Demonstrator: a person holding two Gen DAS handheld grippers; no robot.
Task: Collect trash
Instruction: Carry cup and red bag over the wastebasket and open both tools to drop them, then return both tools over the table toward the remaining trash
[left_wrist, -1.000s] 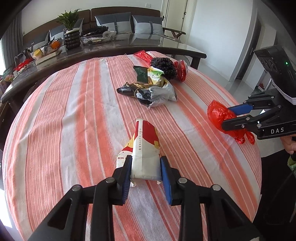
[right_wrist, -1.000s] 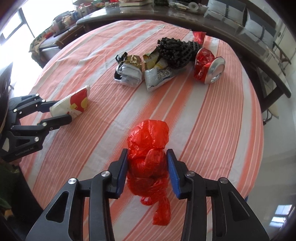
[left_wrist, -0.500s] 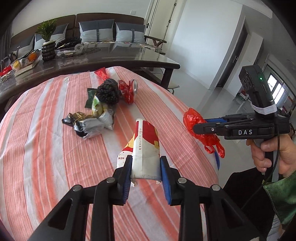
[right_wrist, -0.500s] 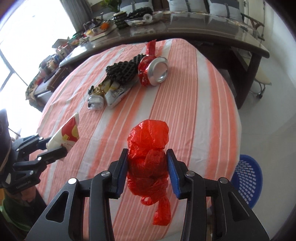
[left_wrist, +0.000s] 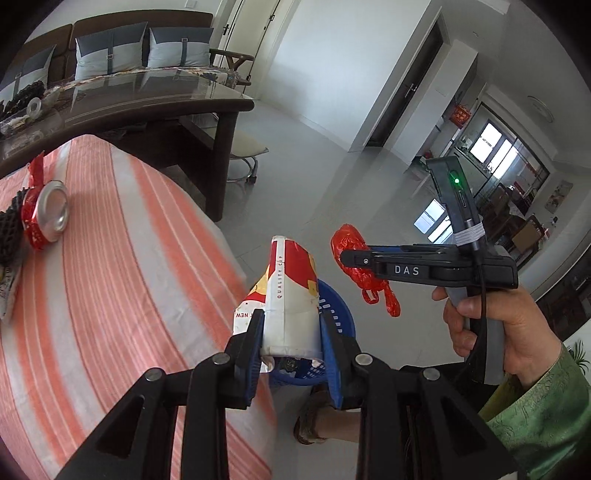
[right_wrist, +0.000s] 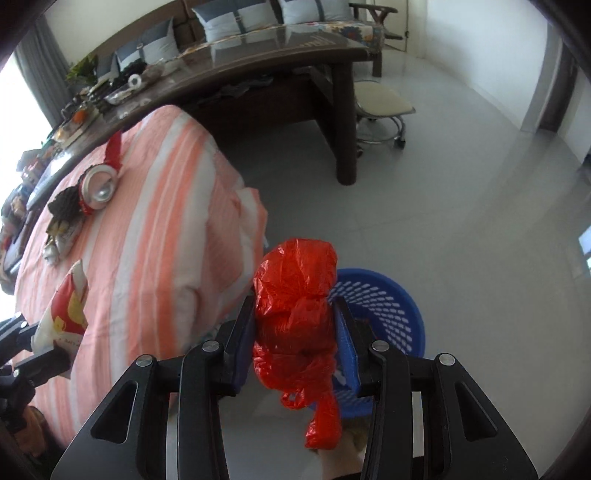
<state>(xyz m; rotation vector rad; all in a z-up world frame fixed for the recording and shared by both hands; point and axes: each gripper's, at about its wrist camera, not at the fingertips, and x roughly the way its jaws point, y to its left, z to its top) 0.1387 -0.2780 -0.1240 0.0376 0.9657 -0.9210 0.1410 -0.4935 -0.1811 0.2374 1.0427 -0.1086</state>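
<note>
My left gripper (left_wrist: 291, 332) is shut on a crushed red and white paper cup (left_wrist: 290, 295), held past the table edge above a blue basket (left_wrist: 338, 314) on the floor. My right gripper (right_wrist: 295, 339) is shut on a crumpled red plastic bag (right_wrist: 295, 310), held above the same blue basket (right_wrist: 388, 306). The right gripper (left_wrist: 354, 258) with the bag (left_wrist: 351, 251) also shows in the left wrist view. The cup (right_wrist: 68, 306) also shows at the left of the right wrist view.
A round table with an orange-striped cloth (left_wrist: 110, 277) holds a crushed red can (left_wrist: 46, 214), a black mesh item (right_wrist: 68, 203) and crumpled wrappers (right_wrist: 61, 236). A dark long table (right_wrist: 277, 59) and a wheeled stool (right_wrist: 380, 107) stand behind. A foot (left_wrist: 314, 421) is beside the basket.
Both grippers swung right, off the table and toward the floor, carrying the cup and the red bag. The blue basket is now under both of them.
</note>
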